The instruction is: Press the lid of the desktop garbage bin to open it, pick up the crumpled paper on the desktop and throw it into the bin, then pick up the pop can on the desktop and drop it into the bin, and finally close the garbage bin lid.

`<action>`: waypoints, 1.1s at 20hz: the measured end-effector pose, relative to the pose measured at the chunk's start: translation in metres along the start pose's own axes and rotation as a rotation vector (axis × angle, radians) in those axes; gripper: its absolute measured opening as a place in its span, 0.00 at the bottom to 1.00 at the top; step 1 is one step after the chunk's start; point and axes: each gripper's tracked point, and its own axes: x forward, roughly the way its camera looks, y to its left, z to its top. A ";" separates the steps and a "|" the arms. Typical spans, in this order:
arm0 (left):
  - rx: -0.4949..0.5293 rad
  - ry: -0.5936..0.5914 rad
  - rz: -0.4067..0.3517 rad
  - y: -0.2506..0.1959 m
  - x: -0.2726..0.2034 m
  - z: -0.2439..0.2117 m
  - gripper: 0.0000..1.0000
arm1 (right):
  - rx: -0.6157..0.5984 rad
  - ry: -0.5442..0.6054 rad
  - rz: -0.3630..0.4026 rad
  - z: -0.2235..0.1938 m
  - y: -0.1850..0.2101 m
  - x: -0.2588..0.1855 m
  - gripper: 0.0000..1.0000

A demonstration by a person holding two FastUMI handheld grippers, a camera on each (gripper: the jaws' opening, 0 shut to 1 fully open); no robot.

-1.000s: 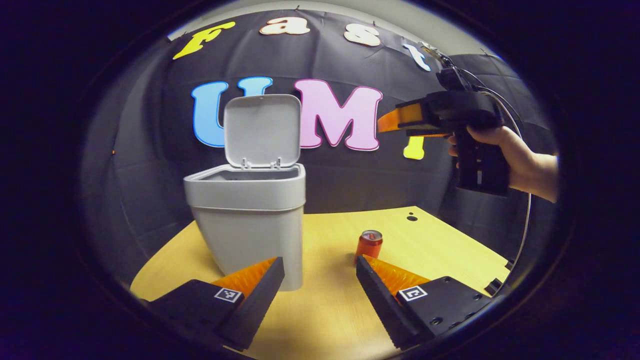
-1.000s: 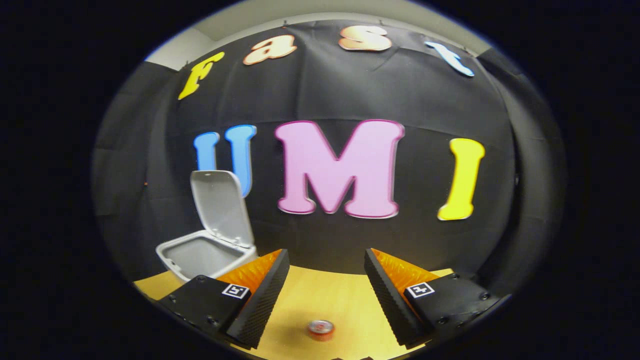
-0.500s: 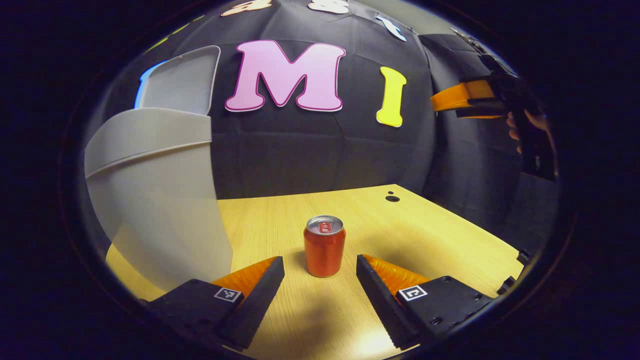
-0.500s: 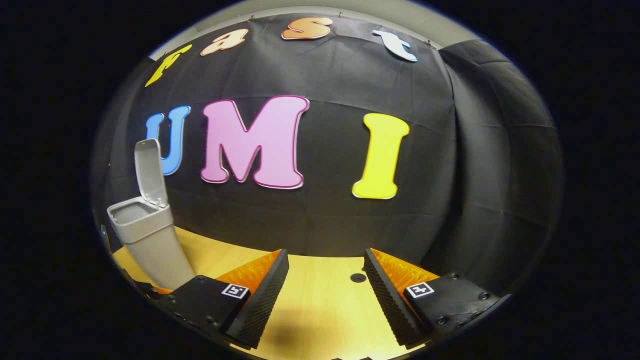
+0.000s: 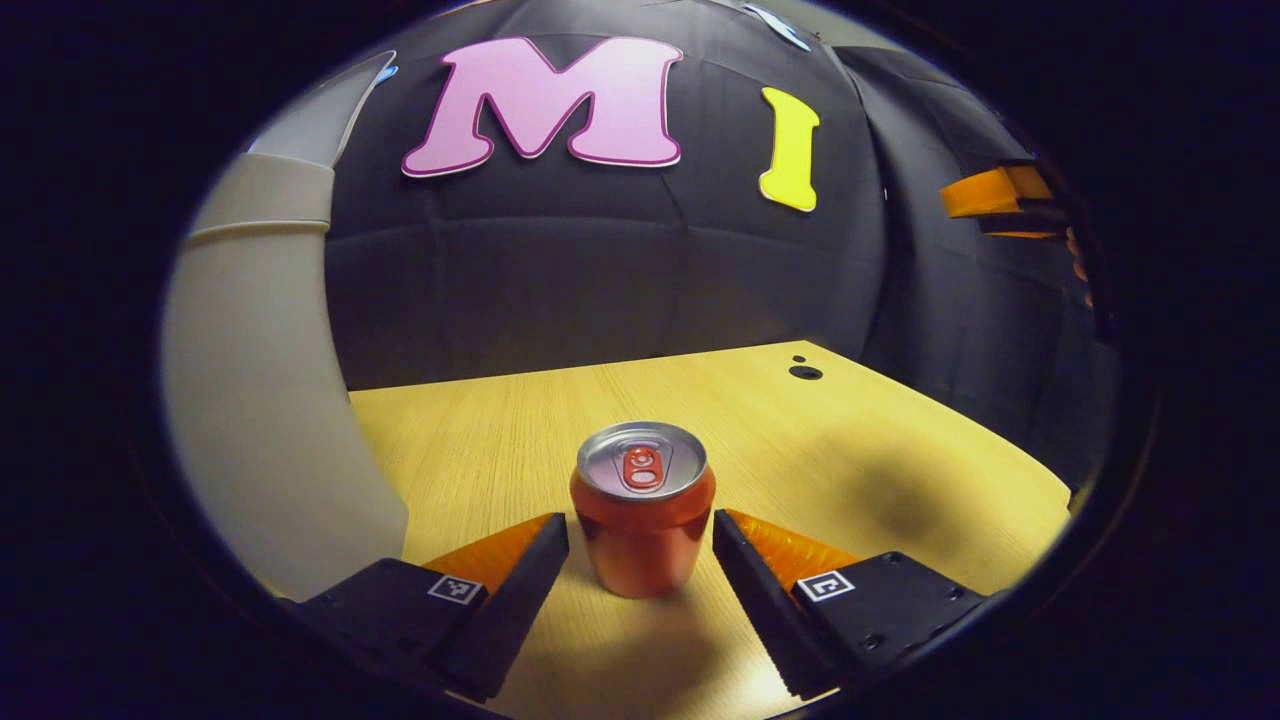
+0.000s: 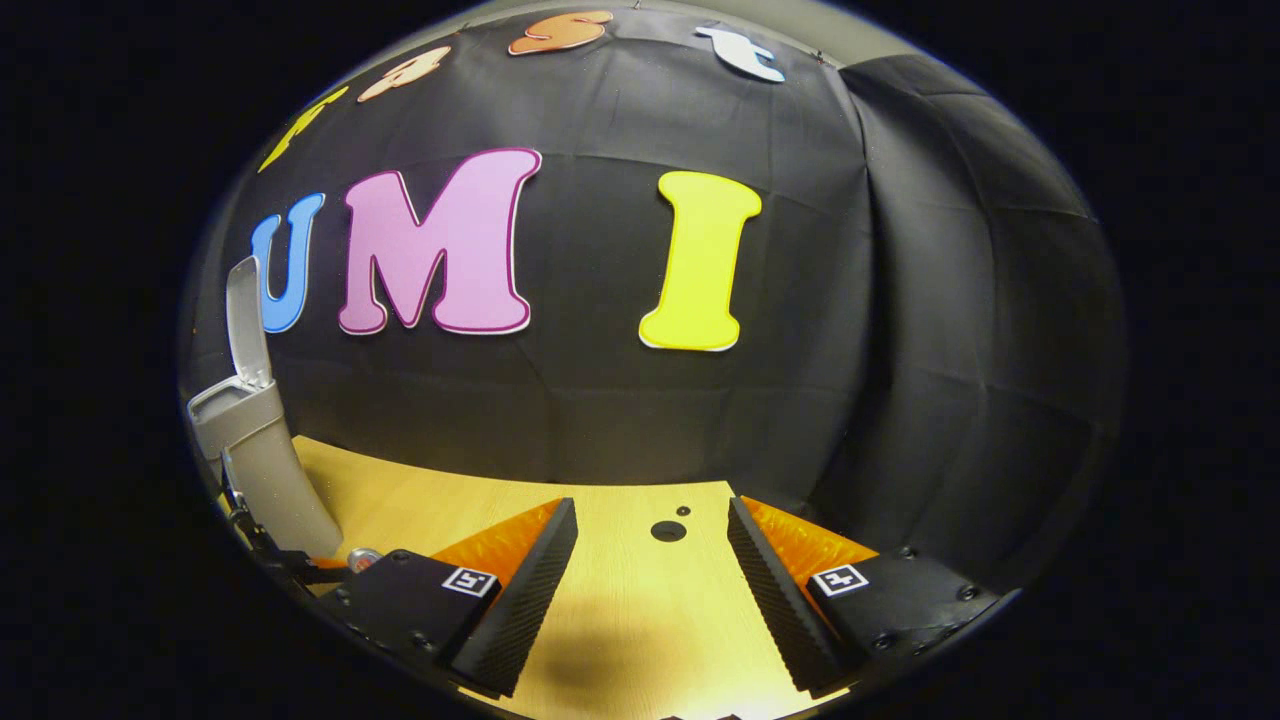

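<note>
A red pop can (image 5: 642, 510) stands upright on the wooden desktop (image 5: 820, 450), right between the tips of my open left gripper (image 5: 640, 545); small gaps remain on both sides. The grey garbage bin (image 5: 260, 380) rises close at the left, its lid (image 5: 325, 95) tipped up. The right gripper view has the bin (image 6: 255, 450) far left with the lid (image 6: 245, 320) upright, and the can's top (image 6: 364, 556) peeking beside it. My right gripper (image 6: 650, 560) hangs open above the desk with nothing in it. It also appears at the right edge of the left gripper view (image 5: 1000, 195).
A round cable hole (image 5: 805, 372) sits near the desk's back edge, also seen in the right gripper view (image 6: 667, 530). The desk's right edge (image 5: 1040, 470) drops off. Black cloth walls close the back and right.
My left gripper moved forward and down from the bin, so the can now sits between its fingers. The right gripper swung right, away from the bin, and stayed open.
</note>
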 end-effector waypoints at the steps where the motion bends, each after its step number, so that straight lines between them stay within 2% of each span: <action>1: -0.006 0.001 -0.007 -0.001 0.005 0.001 0.98 | -0.007 0.011 -0.001 -0.003 -0.001 0.002 0.98; 4: -0.019 0.003 -0.014 -0.002 0.012 0.000 0.98 | -0.017 0.042 0.000 -0.015 0.000 0.008 0.98; 5: -0.014 0.004 -0.013 -0.002 0.010 0.003 0.96 | -0.014 0.048 0.001 -0.018 0.000 0.007 0.98; 6: -0.008 0.009 -0.019 -0.003 0.008 0.004 0.89 | -0.011 0.054 0.002 -0.021 0.001 0.005 0.98; 9: 0.012 -0.002 -0.029 -0.006 -0.008 0.026 0.88 | 0.010 0.062 0.008 -0.020 0.006 0.002 0.98; 18: 0.023 -0.192 -0.025 -0.003 -0.101 0.183 0.88 | 0.064 0.032 0.014 0.027 0.026 -0.026 0.97; 22: 0.019 -0.278 -0.015 0.016 -0.135 0.245 0.88 | 0.076 0.022 0.013 0.047 0.030 -0.046 0.98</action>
